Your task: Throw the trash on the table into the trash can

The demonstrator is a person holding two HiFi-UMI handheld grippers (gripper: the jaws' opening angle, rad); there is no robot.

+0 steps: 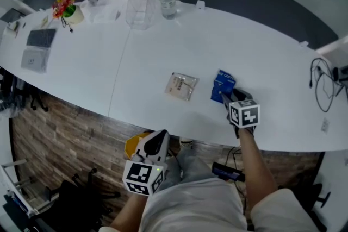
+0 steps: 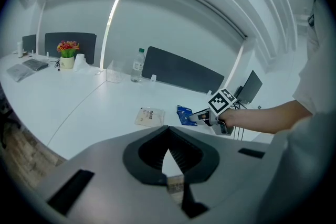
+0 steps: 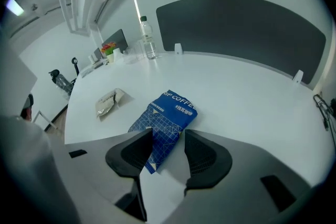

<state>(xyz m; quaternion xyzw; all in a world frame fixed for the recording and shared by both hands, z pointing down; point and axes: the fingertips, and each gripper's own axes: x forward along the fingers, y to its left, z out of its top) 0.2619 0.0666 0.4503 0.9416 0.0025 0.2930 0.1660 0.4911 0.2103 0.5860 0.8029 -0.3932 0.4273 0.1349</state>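
The right gripper (image 1: 224, 96) meets the blue packet (image 1: 223, 83) on the white table (image 1: 163, 51), beige packet (image 1: 181, 86) nearby.

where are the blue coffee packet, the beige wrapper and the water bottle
blue coffee packet (image 3: 169, 119): right gripper view, middle of its printed face
beige wrapper (image 1: 181, 86): head view, centre of the wrapper
water bottle (image 1: 167, 1): head view, its body below the cap
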